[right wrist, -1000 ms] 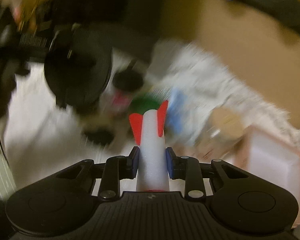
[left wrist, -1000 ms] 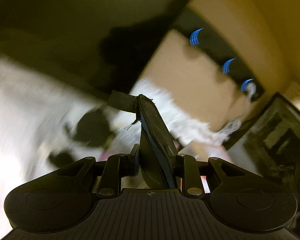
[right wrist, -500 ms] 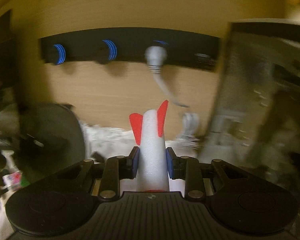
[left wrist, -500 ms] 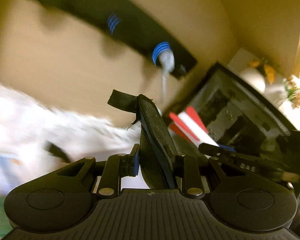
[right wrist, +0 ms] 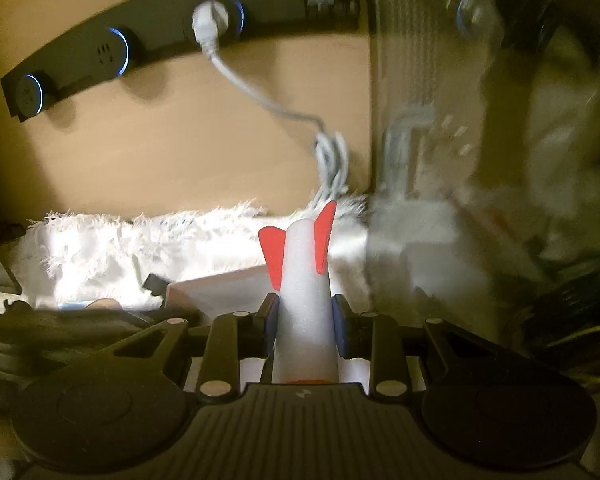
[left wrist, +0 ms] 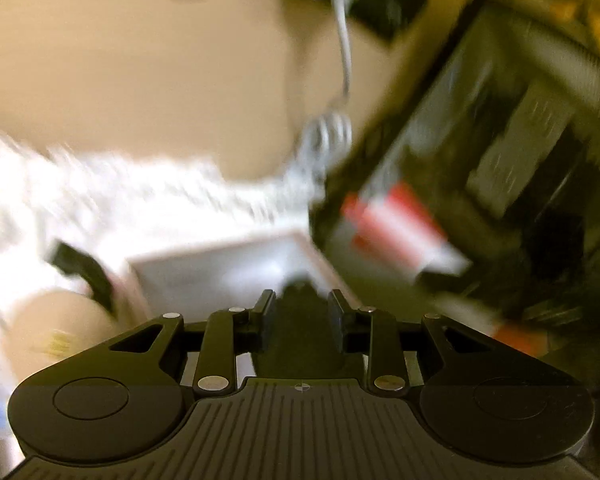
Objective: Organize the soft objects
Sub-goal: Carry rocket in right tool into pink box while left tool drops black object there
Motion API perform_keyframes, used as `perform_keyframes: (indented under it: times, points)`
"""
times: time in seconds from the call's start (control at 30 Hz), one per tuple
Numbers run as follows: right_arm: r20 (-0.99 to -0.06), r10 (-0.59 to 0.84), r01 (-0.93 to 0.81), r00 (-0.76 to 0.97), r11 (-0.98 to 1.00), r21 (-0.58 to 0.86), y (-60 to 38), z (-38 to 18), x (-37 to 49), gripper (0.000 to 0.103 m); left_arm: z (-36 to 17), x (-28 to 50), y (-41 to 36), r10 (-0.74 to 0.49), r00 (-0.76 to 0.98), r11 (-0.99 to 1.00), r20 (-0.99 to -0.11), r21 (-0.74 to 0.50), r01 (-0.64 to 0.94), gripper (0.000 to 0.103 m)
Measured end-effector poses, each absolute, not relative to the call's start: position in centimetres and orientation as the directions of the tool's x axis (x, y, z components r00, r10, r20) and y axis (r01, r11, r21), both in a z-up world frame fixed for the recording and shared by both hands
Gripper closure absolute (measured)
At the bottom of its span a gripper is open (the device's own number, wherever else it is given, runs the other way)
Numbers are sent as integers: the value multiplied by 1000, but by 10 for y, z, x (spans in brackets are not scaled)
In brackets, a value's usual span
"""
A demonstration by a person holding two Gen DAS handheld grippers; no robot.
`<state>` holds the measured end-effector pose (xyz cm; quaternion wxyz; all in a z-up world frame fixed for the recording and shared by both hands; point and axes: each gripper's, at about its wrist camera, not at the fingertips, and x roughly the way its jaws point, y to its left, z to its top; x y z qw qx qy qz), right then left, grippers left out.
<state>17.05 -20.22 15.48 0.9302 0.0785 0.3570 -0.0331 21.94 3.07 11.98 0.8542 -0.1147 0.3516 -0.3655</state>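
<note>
**Right gripper** (right wrist: 305, 312): narrow, jaws pressed on both sides of a white foam rocket (right wrist: 304, 300) with red fins. The rocket stands nose-out along the fingers in the lower centre of the right wrist view. Gripped low on the body, the fins stay clear of the pads, probably so the soft foam is not crushed.

**Left gripper** (left wrist: 302, 312): its jaws have just been opening. A dark object (left wrist: 300, 340) sits low in the gap between them. The blur hides whether the pads are pressing on it, so I cannot tell if this is a grip or a release.

**Surroundings:**
- A shallow white box (left wrist: 220, 272) lies just beyond the left fingers, on a fluffy white cover (right wrist: 140, 240).
- The left view, at centre right, shows the rocket carried in front of a tall clear container (right wrist: 440, 120).
- Along the upper left of the right view, a black socket strip (right wrist: 140, 32) runs on the wall. A white cable (right wrist: 260, 96) hangs from it.

**Judgement:**
- Both hands appear to be bringing their items toward the box and container area for sorting.
- The dark object is aimed at the white box, so that is the likely drop point.
- The rocket's destination is undecided from these views.
- Risk: heavy motion blur suggests fast travel, and a loosened dark object could fall short of the box rim.
</note>
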Motion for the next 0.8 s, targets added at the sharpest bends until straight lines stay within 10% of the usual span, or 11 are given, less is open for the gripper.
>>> perform_keyframes:
  times: [0.2, 0.63, 0.8]
  points:
    - [-724, 128, 97, 678, 960, 261, -189, 110, 199, 75, 128, 168, 117, -670, 595, 739, -444, -473, 480, 72]
    - [-821, 219, 129, 526, 934, 332, -139, 25, 248, 75, 50, 77, 212, -514, 542, 857, -664, -421, 297, 72]
    - [-785, 157, 63, 600, 968, 241, -130, 49, 206, 60, 46, 68, 239, -472, 576, 878, -667, -413, 242, 72]
